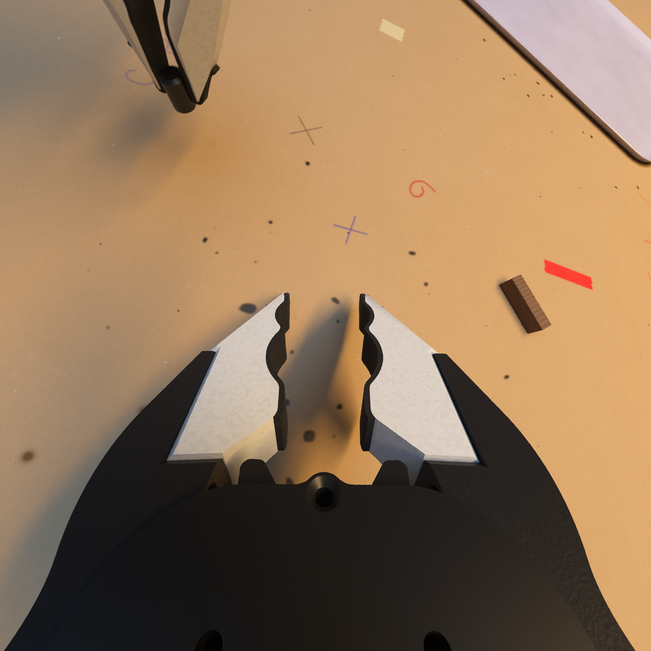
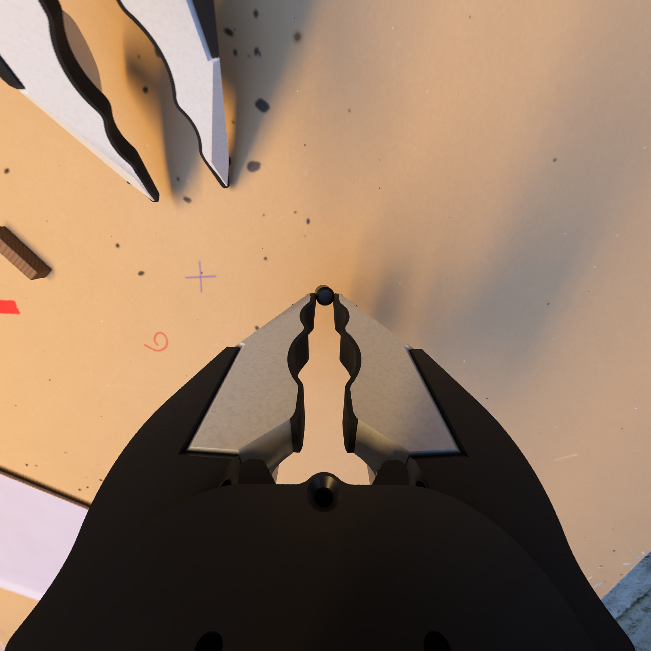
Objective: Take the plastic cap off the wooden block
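A small brown wooden block (image 1: 525,304) lies flat on the tan table, to the right of my left gripper (image 1: 324,297), with nothing on it. My left gripper is open and empty above the table. My right gripper (image 2: 324,299) is shut on a small black cylindrical cap (image 2: 324,296), pinched at its fingertips and held above the table. In the left wrist view the right gripper (image 1: 186,93) and the cap (image 1: 176,90) show at the top left. In the right wrist view the block (image 2: 21,255) is at the left edge and the open left gripper (image 2: 190,190) at the upper left.
A white flat sheet (image 1: 581,60) lies at the far right, also in the right wrist view (image 2: 31,528). A red tape strip (image 1: 567,274) lies just beyond the block and a beige tape piece (image 1: 391,30) farther off. The table (image 1: 352,176) bears pen marks and dark specks.
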Robot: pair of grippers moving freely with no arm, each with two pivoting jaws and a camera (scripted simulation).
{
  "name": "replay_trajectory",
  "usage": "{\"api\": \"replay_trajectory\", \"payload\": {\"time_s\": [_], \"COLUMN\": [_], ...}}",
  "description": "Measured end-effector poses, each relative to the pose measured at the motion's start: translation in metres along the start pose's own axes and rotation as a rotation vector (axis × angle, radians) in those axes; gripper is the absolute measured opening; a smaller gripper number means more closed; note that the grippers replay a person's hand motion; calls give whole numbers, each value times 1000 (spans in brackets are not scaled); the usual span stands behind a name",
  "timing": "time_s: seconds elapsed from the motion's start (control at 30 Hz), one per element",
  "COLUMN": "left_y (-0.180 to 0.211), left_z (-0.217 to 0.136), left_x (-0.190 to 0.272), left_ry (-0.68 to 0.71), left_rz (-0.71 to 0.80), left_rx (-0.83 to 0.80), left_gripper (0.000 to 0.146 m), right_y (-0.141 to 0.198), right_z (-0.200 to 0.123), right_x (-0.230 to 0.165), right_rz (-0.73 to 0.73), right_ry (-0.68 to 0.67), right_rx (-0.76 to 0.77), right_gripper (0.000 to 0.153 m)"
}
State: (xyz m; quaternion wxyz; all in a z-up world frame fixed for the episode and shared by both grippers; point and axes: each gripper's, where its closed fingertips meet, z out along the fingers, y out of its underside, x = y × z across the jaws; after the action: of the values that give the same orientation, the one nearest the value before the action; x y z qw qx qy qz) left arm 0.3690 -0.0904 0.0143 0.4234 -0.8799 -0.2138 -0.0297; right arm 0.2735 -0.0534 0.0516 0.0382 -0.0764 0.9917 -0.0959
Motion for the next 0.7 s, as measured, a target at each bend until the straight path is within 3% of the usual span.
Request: {"api": "replay_trajectory", "payload": {"time_s": [0.37,0.7], "left_y": [0,0], "left_z": [0,0], "left_x": [0,0], "left_ry": [-2,-1], "left_rz": [1,0], "left_rx": [0,0], "left_gripper": [39,39], "right_y": [6,6], "right_z": [11,13], "right_x": [4,4], "right_rz": [5,13], "right_ry": [6,15], "right_rx": [-77,-50], "right_gripper": [10,10]}}
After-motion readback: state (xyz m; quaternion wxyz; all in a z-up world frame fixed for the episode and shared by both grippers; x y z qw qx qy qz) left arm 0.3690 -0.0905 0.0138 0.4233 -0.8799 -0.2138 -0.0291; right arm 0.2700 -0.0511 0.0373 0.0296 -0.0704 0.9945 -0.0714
